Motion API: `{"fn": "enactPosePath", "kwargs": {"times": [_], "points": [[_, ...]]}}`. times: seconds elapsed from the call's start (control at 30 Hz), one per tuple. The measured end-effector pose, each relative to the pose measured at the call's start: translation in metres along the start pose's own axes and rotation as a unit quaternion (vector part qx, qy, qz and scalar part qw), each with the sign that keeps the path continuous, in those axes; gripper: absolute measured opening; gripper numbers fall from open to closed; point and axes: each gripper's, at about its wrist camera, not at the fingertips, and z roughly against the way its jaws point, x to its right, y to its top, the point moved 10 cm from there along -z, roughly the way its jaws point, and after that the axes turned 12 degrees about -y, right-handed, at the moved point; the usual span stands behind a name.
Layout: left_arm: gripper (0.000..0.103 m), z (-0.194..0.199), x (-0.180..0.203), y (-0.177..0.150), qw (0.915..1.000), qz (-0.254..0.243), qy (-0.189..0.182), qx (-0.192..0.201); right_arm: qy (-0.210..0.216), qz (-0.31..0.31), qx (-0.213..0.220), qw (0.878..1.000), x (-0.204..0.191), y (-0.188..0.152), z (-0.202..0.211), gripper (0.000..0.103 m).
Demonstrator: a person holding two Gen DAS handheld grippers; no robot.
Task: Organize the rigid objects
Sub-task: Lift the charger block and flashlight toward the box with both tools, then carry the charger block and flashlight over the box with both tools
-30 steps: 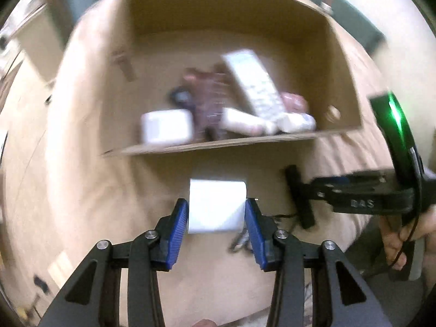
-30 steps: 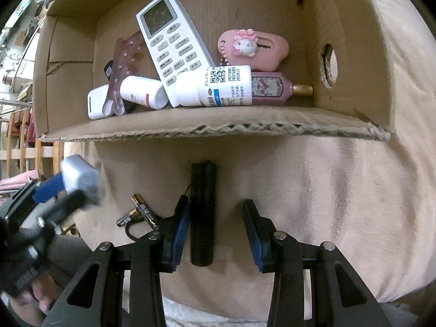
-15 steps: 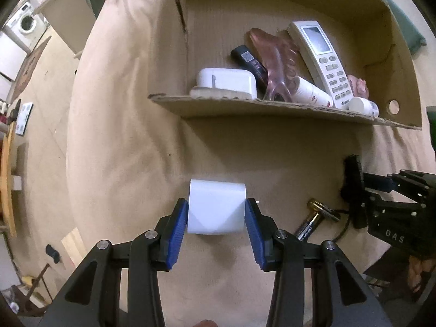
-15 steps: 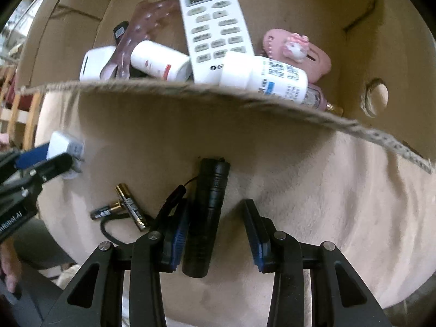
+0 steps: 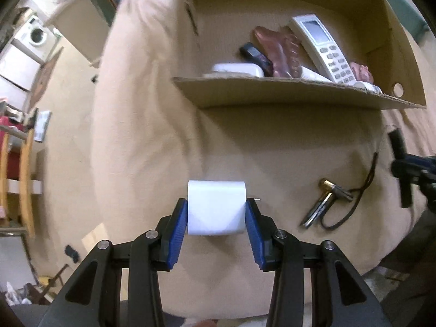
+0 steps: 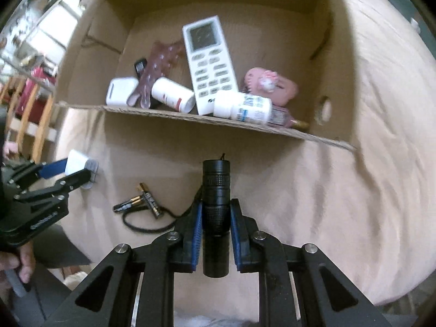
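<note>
Right gripper: jaws have just been closing and now clamp a black flashlight, barrel upright between the blue pads, its wrist cord trailing onto the beige cloth. Left gripper: pads pressed on both sides of a white charger block, held just above the cloth. Cardboard box: open-topped, standing on the cloth beyond both grippers. Contents: white remote control; white pill bottle lying across the remote's lower end; smaller white bottle; pink cartoon case; brown hair clip; white case at the left. Loose on the cloth, between the grippers: two batteries, crossed, beside the cord.
</note>
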Motion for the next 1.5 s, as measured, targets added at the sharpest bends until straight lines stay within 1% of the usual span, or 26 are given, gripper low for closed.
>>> {"fn": "enactPosePath", "kwargs": {"times": [0.1, 0.3, 0.37, 0.5, 0.63, 0.73, 0.9, 0.97, 1.07, 1.17, 1.37, 1.5], "points": [[0.038, 0.013, -0.005, 0.001, 0.9998, 0.016, -0.004, 0.012, 0.013, -0.007, 0.017, 1.0, 0.002, -0.002, 0.019, 0.02], [0.038, 0.039, -0.014, 0.015, 0.997, 0.061, -0.021, 0.044, 0.04, -0.009, 0.079, 0.996, 0.009, 0.004, 0.077, 0.02], [0.038, 0.057, -0.016, 0.017, 0.9958, 0.067, -0.026, 0.057, 0.047, -0.011, 0.102, 0.994, 0.017, 0.002, 0.097, 0.02], [0.038, 0.089, -0.019, 0.023, 0.993, 0.075, -0.036, 0.084, 0.066, -0.016, 0.152, 0.986, 0.016, 0.021, 0.142, 0.02], [0.038, 0.115, -0.02, 0.032, 0.9905, 0.078, -0.041, 0.105, 0.081, -0.018, 0.187, 0.979, 0.013, 0.036, 0.176, 0.02], [0.038, 0.136, -0.02, 0.044, 0.9886, 0.076, -0.042, 0.123, 0.084, -0.018, 0.21, 0.974, 0.012, 0.05, 0.194, 0.02], [0.038, 0.162, -0.017, 0.067, 0.9849, 0.07, -0.038, 0.154, 0.1, -0.038, 0.234, 0.966, 0.018, 0.073, 0.214, 0.02], [0.038, 0.165, -0.012, 0.078, 0.9847, 0.062, -0.036, 0.159, 0.106, -0.045, 0.239, 0.964, 0.017, 0.084, 0.216, 0.02], [0.038, 0.162, -0.005, 0.093, 0.9852, 0.054, -0.04, 0.158, 0.106, -0.049, 0.237, 0.964, 0.015, 0.097, 0.212, 0.02], [0.038, 0.153, 0.004, 0.106, 0.9862, 0.043, -0.041, 0.154, 0.098, -0.049, 0.233, 0.966, 0.015, 0.109, 0.201, 0.02], [0.038, 0.115, 0.017, 0.127, 0.9904, 0.016, -0.034, 0.133, 0.094, -0.068, 0.202, 0.973, 0.024, 0.124, 0.159, 0.02], [0.038, 0.088, 0.02, 0.138, 0.9923, 0.016, -0.033, 0.118, 0.094, -0.079, 0.18, 0.976, 0.03, 0.132, 0.127, 0.02]]}}
